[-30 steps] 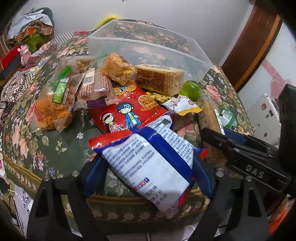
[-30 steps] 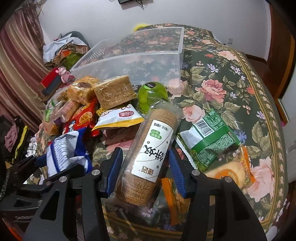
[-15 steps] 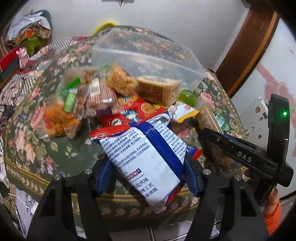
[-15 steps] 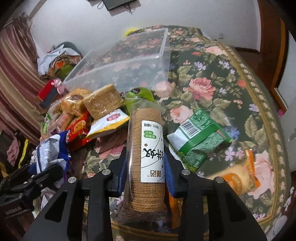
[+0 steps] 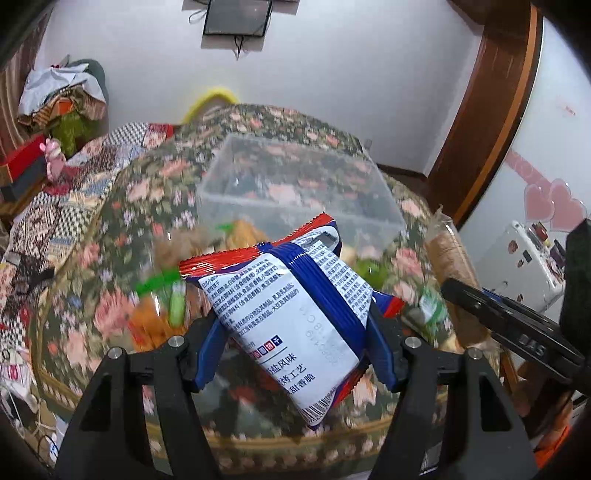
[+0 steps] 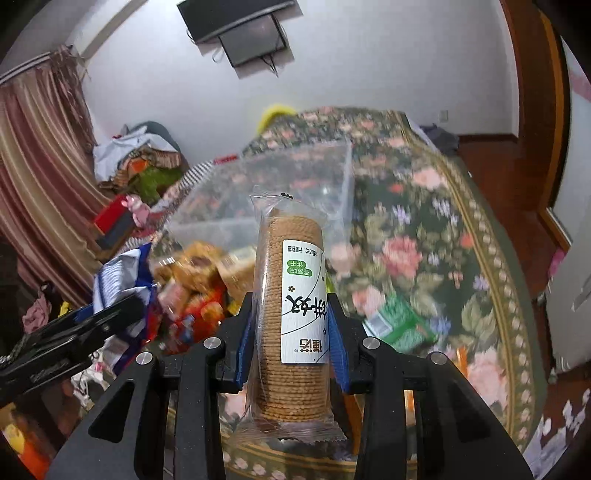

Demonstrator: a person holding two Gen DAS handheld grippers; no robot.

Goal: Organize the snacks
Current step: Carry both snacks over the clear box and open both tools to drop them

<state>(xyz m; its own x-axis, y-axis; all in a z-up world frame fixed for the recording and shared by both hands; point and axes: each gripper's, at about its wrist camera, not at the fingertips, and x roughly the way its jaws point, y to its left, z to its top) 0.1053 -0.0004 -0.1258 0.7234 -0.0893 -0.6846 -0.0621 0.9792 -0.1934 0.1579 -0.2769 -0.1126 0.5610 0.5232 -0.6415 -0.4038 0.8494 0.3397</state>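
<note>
Left gripper: blue pads clamped on white-and-blue snack packet, red-edged, printed back facing up, held clear above the floral tablecloth. Right gripper: pads pinched on both sides of clear-wrapped biscuit roll, white label up, roll pointing away from the camera, raised off the cloth. Beyond both loads: blurred heap of remaining snacks, contents not readable in detail; green packet lying apart to the right. Farther back: clear plastic bin on the cloth, open-topped, nothing discernible inside. At rear: white wall, dark wall-mounted screen.
</note>
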